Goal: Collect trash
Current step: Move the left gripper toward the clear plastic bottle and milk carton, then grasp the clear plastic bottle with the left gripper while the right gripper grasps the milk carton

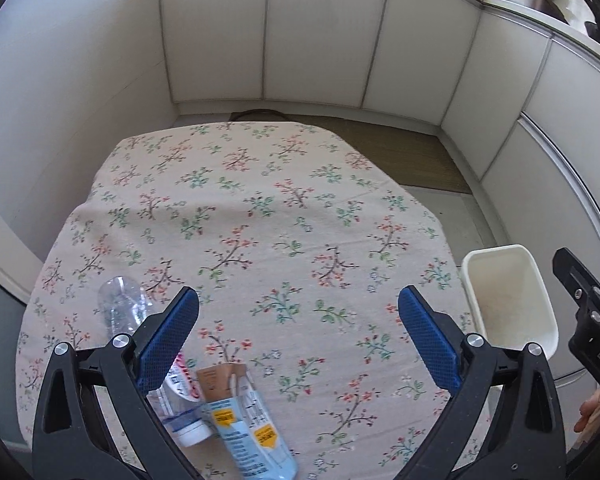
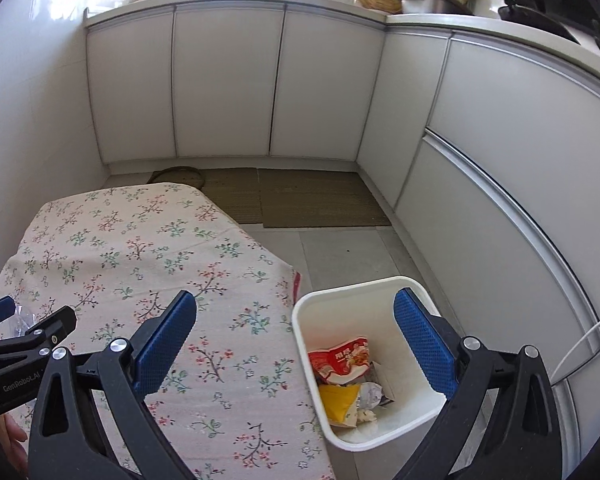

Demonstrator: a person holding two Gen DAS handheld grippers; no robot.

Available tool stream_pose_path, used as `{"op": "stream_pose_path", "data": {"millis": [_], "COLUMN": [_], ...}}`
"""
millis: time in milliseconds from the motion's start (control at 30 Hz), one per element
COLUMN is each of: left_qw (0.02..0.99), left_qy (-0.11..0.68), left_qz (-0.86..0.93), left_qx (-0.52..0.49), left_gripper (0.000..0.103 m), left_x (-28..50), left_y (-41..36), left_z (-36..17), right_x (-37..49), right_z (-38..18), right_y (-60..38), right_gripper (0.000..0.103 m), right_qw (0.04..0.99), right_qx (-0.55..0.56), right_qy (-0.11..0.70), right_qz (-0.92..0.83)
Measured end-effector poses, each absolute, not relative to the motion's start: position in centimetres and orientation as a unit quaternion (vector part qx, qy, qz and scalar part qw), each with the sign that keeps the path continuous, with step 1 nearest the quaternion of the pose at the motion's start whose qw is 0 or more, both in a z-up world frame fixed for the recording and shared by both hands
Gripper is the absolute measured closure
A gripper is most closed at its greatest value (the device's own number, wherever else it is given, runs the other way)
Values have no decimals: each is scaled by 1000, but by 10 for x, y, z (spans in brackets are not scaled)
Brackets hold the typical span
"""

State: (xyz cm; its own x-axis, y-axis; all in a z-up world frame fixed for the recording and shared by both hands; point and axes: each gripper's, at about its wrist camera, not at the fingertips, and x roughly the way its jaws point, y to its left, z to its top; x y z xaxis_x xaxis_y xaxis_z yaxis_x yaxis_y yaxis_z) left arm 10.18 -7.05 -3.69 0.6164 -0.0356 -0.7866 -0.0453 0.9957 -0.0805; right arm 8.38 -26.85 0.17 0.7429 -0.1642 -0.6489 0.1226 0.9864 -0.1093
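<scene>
On the floral tablecloth, near its front edge, lie a clear plastic bottle, a light blue carton with a brown top and a small clear wrapper with a white cap. My left gripper is open above them, its left finger over the bottle and wrapper. A white bin stands on the floor right of the table and holds a red packet, a yellow wrapper and crumpled paper. My right gripper is open and empty above the bin's left rim.
White cabinets run along the back and right. Green mats lie on the floor beyond the table. The bin also shows in the left wrist view, with my right gripper at the far right edge. The countertop holds kitchenware.
</scene>
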Motion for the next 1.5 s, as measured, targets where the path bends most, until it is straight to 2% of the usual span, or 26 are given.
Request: {"op": "stream_pose_path", "data": {"millis": [167, 367, 867, 933, 967, 1000, 1033, 1300, 1500], "left_qw": [876, 811, 742, 738, 740, 745, 748, 789, 851], "left_qy": [470, 540, 601, 604, 604, 603, 602, 562, 482], "left_qz": [83, 120, 120, 113, 112, 109, 101, 83, 104], "left_qx": [-68, -190, -273, -279, -272, -265, -261, -233, -180], "left_gripper": [7, 7, 7, 14, 16, 26, 29, 29, 30], "left_x": [105, 110, 110, 110, 110, 110, 111, 101, 89], "left_y": [-15, 44, 74, 73, 72, 71, 70, 75, 87], "left_z": [-57, -96, -147, -150, -148, -147, -145, -109, -49], "right_x": [90, 94, 96, 95, 94, 93, 92, 78, 73], "right_z": [1, -8, -40, -45, -48, -51, -54, -76, -90], "right_y": [-240, -211, -165, -160, -156, -152, -148, -109, -80], "right_gripper": [7, 7, 7, 7, 7, 7, 7, 7, 7], "right_qw": [933, 929, 897, 890, 886, 879, 873, 830, 813], "right_qx": [-38, -54, -110, -117, -120, -125, -128, -147, -157], "right_qy": [353, 366, 424, 436, 442, 450, 459, 500, 515], "right_qz": [-51, -28, 50, 68, 77, 90, 103, 200, 221]}}
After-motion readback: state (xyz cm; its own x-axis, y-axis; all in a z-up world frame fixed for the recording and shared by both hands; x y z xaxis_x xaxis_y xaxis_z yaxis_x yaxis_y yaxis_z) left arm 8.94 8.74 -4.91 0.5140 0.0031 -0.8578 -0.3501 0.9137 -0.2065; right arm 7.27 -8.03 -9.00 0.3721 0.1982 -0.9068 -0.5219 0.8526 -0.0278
